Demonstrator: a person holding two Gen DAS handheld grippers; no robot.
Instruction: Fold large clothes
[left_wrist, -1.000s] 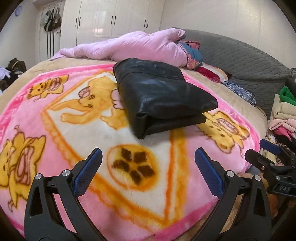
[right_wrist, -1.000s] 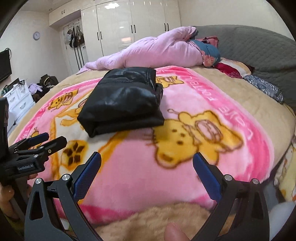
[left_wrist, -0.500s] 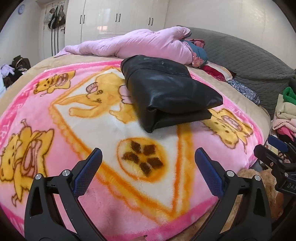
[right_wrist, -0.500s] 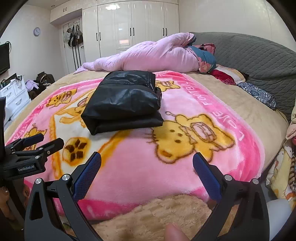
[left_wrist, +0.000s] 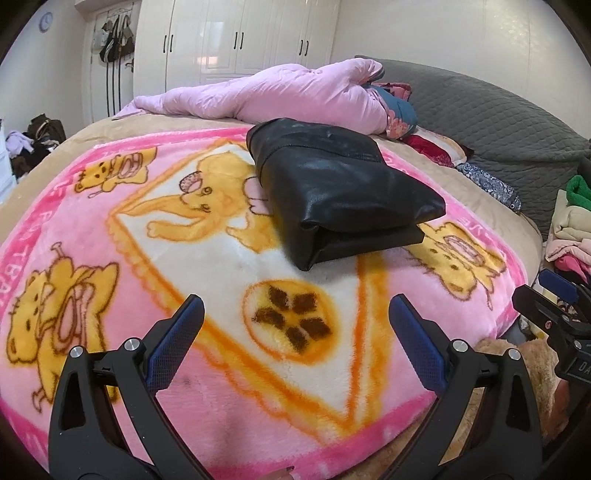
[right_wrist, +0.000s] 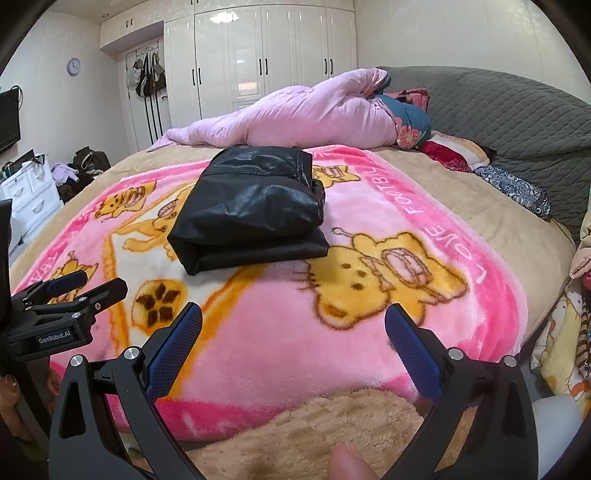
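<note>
Blanket (left_wrist: 229, 398) under both my claws; folded black garment (left_wrist: 340, 195) lies on it, well beyond them. Left claw (left_wrist: 295, 314) and right claw (right_wrist: 293, 321) hover level, spread wide, empty. Garment's far edge is hidden.

A row of glossy white wardrobe doors with dark handles (right_wrist: 266, 62) fills the far wall, reflecting ceiling light. Dark bags hang on hooks (right_wrist: 147, 75) beside it, near a small round wall clock (right_wrist: 73, 67). A white chest of drawers (right_wrist: 27, 194) stands at left. A grey quilted headboard (right_wrist: 509, 110) curves along the right side.
</note>
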